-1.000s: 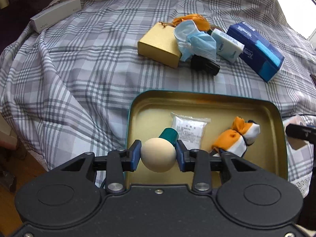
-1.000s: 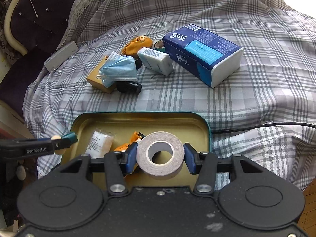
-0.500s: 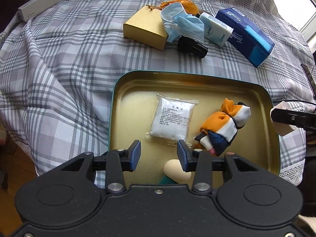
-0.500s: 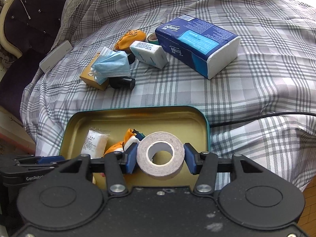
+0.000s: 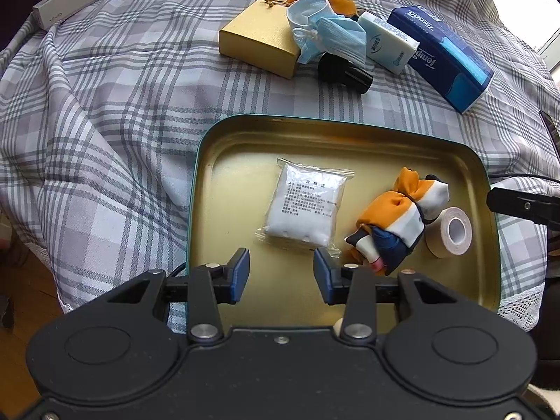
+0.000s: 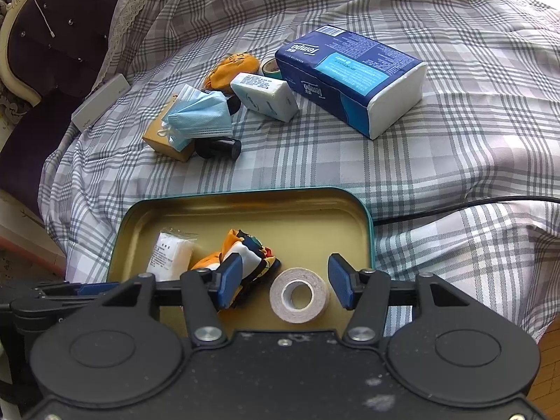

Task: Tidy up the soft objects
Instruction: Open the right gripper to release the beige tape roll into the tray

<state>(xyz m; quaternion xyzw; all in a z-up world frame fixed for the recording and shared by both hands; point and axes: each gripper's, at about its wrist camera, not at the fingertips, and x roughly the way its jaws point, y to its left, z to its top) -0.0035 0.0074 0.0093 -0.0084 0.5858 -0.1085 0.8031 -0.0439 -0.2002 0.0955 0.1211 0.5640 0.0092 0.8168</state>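
3 soft things lie in smooth rounded tin [image 5: 201, 189].

2 wrist views (angled down) share tin [image 5: 488, 231].

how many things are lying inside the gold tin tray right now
3 plainly: a white packet left of centre, an orange patterned cloth bundle beside it, a tape roll at right. Something pale shows under the left gripper.

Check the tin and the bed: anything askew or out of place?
Nothing spilled or damaged. Minor oddities: the tape roll in the tin leans tilted beside the cloth bundle, and the face mask lies crumpled, draped over the gold box. Both grippers have just let go.
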